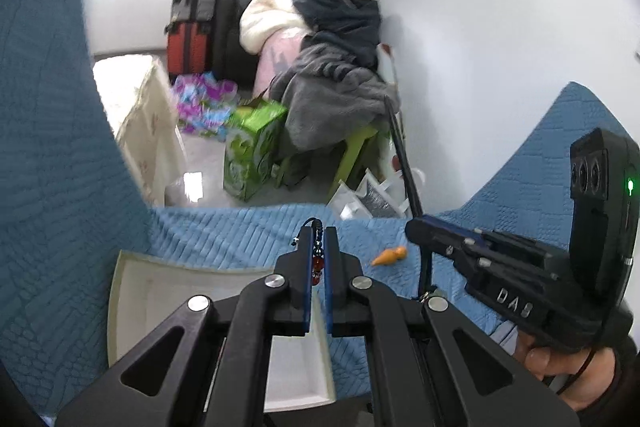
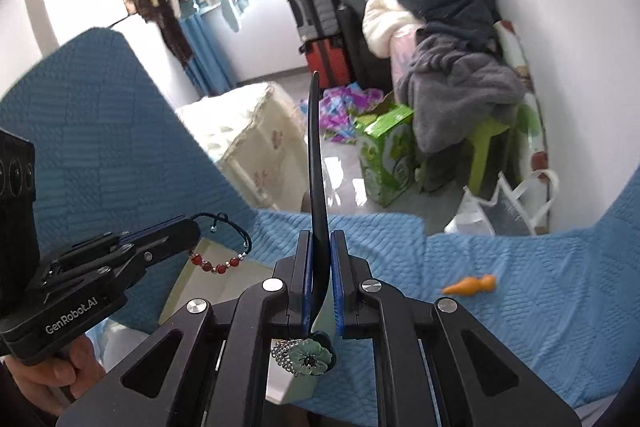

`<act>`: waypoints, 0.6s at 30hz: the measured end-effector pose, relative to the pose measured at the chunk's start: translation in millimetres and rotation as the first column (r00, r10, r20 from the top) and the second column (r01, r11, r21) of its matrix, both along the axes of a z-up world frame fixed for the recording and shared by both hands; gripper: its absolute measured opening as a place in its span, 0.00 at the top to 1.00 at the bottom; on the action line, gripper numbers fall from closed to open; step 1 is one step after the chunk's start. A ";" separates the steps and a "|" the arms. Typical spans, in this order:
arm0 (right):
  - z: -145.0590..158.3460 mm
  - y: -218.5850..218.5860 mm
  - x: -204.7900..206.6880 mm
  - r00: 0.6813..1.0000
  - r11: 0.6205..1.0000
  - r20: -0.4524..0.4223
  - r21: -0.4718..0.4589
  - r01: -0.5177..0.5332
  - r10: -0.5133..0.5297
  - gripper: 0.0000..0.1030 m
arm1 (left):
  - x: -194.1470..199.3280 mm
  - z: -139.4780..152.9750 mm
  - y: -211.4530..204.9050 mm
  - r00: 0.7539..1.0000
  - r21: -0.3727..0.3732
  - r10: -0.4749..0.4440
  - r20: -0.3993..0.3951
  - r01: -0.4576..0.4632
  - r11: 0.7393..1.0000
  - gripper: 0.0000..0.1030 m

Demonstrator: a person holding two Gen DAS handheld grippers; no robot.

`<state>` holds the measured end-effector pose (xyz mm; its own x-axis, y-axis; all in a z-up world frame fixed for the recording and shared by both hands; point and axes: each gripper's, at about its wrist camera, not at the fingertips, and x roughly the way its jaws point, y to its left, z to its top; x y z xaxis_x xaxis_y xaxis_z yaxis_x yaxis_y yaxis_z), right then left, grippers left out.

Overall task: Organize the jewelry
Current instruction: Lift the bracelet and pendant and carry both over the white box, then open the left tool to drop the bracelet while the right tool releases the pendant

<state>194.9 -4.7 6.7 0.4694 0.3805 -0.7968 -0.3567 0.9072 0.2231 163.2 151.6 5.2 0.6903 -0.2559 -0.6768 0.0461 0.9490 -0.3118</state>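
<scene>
My left gripper (image 1: 319, 239) is shut on a bracelet (image 2: 218, 263) of red beads on a black cord, held above a white tray (image 1: 132, 291) on the blue quilt. In the right wrist view the bracelet hangs from the left gripper (image 2: 188, 227). My right gripper (image 2: 320, 243) is shut on a long black hair stick (image 2: 316, 163) that points up, with a green flower ornament (image 2: 310, 353) at its lower end. The right gripper (image 1: 416, 227) also shows in the left wrist view, to the right of the tray. A small orange piece (image 2: 472, 285) lies on the quilt.
The blue quilt (image 2: 500, 307) covers the bed. Beyond its edge are a green box (image 2: 384, 155), a cream chest (image 2: 248, 143), suitcases (image 1: 196, 23), a pile of clothes (image 2: 452, 27) and a white wall at the right.
</scene>
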 end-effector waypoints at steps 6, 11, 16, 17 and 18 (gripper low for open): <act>-54.6 17.5 -3.9 0.993 1.000 -0.114 -0.014 -0.023 0.022 0.93 | 0.6 -39.8 11.4 0.996 -0.011 0.019 -0.085 -0.020 1.000 0.96; -85.6 29.4 -9.0 0.987 0.999 -0.159 -0.038 -0.036 0.029 0.93 | 0.5 -73.4 20.7 0.983 0.001 0.043 -0.177 -0.044 0.999 0.96; -114.5 36.8 -12.0 0.976 0.997 -0.214 -0.068 -0.048 0.033 0.93 | -0.8 -103.7 19.4 0.968 0.019 0.044 -0.246 -0.040 0.999 0.96; -118.3 37.2 -12.0 0.975 0.996 -0.221 -0.076 -0.051 0.033 0.93 | -0.6 -109.8 20.1 0.964 0.012 0.043 -0.261 -0.041 0.999 0.96; -123.5 38.2 -11.8 0.972 0.995 -0.233 -0.086 -0.057 0.036 0.93 | -0.4 -114.9 20.4 0.961 0.007 0.045 -0.273 -0.045 0.999 0.96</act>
